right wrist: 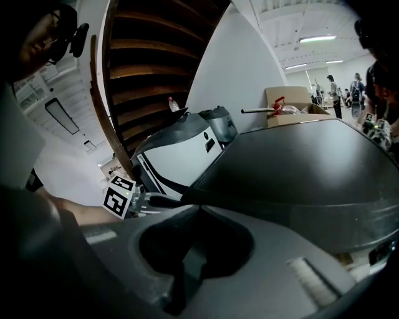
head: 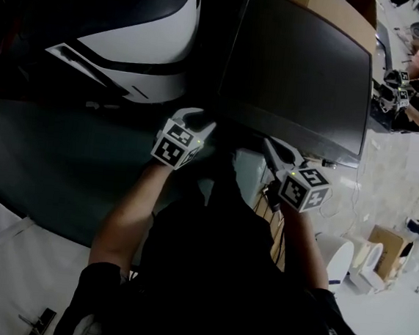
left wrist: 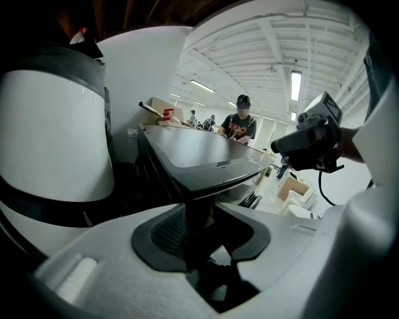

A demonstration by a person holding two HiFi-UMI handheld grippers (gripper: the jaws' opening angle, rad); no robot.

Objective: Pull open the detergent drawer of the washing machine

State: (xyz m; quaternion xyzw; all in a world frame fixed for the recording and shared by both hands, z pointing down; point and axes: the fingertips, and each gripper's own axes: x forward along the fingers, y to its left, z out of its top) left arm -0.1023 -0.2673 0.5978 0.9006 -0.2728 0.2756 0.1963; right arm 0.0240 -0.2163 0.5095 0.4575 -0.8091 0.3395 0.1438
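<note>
From the head view, the washing machine stands ahead of you, its dark flat top filling the far middle and right. A white machine with black bands sits just left of it. Your left gripper reaches to the near left corner of the dark top. Your right gripper is just to its right, along the same near edge. The two marker cubes are level with each other and your forearms run back toward your body. The front face below that edge is hidden, so the detergent drawer cannot be picked out here. A cardboard box lies on the floor at the near right.

In the left gripper view your jaws stand wide. The dark near corner of the washing machine rises in the gap between them. You cannot tell whether either pad touches it. Your other tool shows at the right, level with the top. A person stands far behind the machine.

In the right gripper view your jaws are pressed together with nothing between them. They point at the near edge of the dark top. The left tool and its cube show at the left. An open carton sits beyond the far edge. The drawer is not distinguishable in this view either.
</note>
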